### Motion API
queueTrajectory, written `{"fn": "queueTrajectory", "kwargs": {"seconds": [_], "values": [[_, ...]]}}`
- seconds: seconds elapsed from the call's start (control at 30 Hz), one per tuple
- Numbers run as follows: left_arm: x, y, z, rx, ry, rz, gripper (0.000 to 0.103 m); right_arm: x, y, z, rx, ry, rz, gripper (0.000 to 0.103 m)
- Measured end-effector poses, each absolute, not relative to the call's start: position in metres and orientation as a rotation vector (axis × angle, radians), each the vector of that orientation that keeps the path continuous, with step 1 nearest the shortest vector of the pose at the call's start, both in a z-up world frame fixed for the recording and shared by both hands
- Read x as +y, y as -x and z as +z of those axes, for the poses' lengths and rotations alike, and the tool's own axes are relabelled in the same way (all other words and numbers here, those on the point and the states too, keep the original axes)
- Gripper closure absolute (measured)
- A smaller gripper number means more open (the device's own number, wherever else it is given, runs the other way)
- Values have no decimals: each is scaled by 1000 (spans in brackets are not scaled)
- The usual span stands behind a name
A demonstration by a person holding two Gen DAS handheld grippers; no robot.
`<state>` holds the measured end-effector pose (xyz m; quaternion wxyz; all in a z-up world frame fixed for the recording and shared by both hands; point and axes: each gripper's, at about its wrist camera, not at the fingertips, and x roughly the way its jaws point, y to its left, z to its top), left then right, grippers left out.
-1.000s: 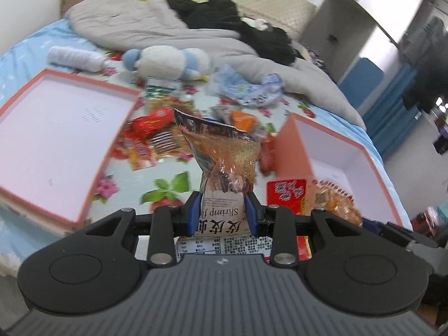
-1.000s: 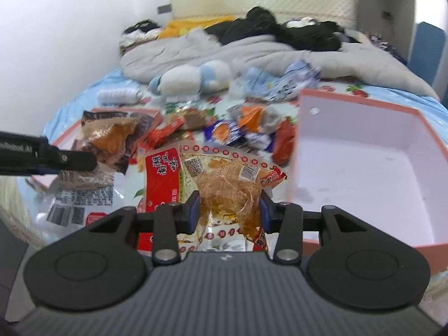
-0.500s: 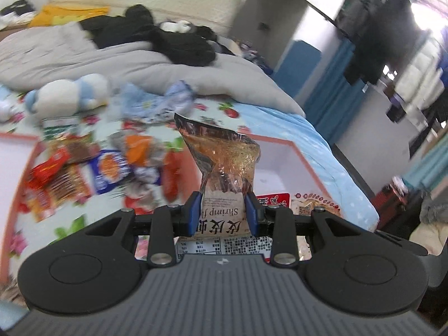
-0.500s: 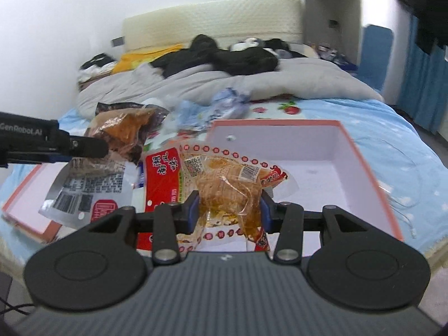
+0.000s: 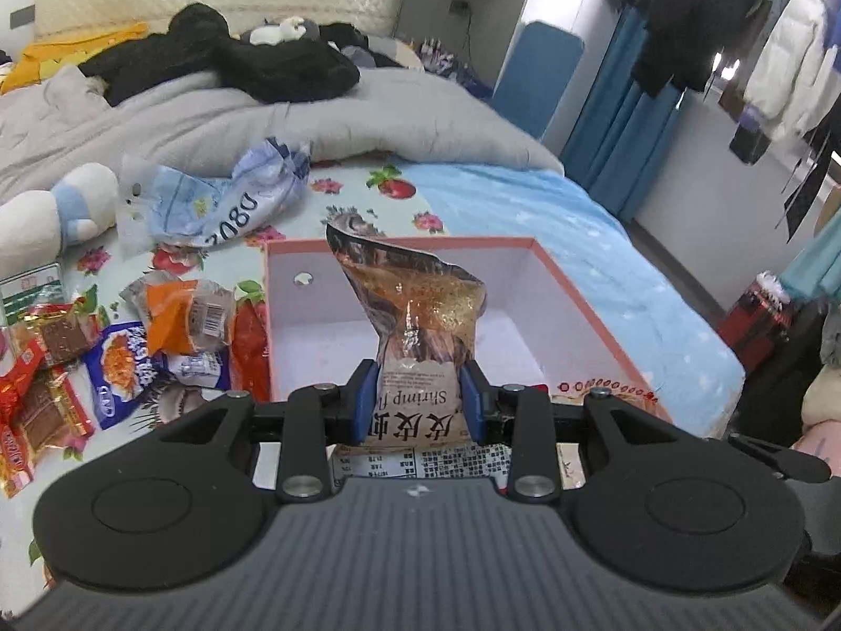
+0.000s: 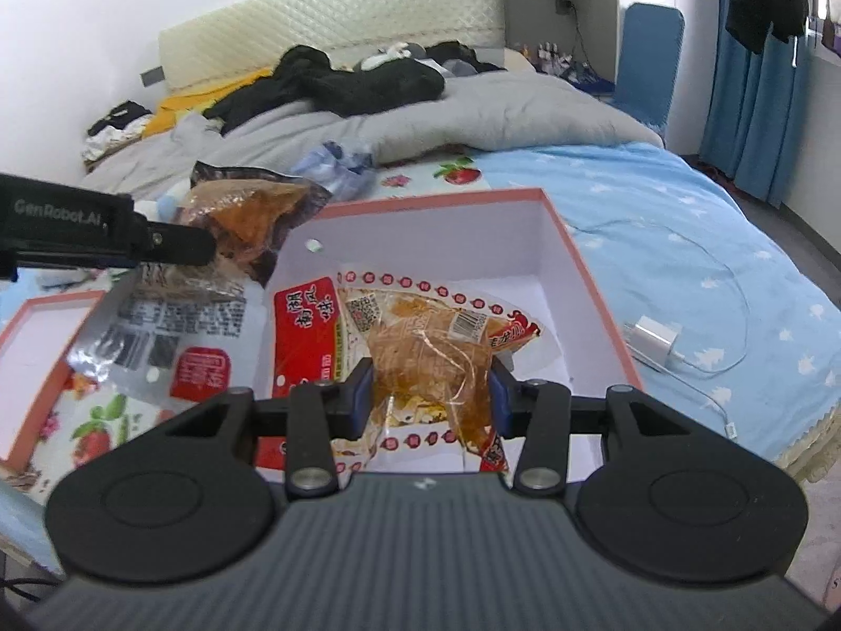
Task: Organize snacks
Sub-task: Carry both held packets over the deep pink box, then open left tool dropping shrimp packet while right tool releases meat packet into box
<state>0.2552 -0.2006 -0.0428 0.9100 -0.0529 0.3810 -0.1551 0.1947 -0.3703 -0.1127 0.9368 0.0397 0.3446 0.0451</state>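
Observation:
My left gripper (image 5: 418, 402) is shut on a brown shrimp snack bag (image 5: 415, 315), held upright over the pink box (image 5: 578, 294) with a white inside. The same bag (image 6: 236, 221) shows at the left of the right wrist view, hanging beside the box's left wall. My right gripper (image 6: 431, 394) is shut on a clear packet with red print (image 6: 420, 342), held above the inside of the pink box (image 6: 578, 263). A pile of loose snack packets (image 5: 131, 347) lies on the floral sheet left of the box.
A second pink box lid (image 6: 37, 336) lies at the left. A plush toy (image 5: 52, 210), a blue plastic bag (image 5: 231, 200) and a grey duvet (image 5: 263, 121) lie behind. A white charger with cable (image 6: 654, 339) rests on the blue sheet right of the box.
Both grippers swung right with their packets, away from the snack pile and the left lid. They now hang over the right pink box.

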Motion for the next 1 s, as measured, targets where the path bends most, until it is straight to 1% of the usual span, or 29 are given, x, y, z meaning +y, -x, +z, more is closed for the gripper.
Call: {"fn": "queueTrajectory", "kwargs": {"seconds": [0.53,0.83,0.97,1.0], "values": [[-232,-307,-100,920,73,-255,64,-393,-229,-157,779,-71,133,56],[-232,-320,-115,933,66,-230,64,-399,-243,-171,803,-79,139,55],[-229,-321,-117,952,86,-255,64,-399,-244,-174,809,-92,142,51],[-228,-320,-117,955,86,-259,64,-399,-243,-173,810,-99,140,47]]}}
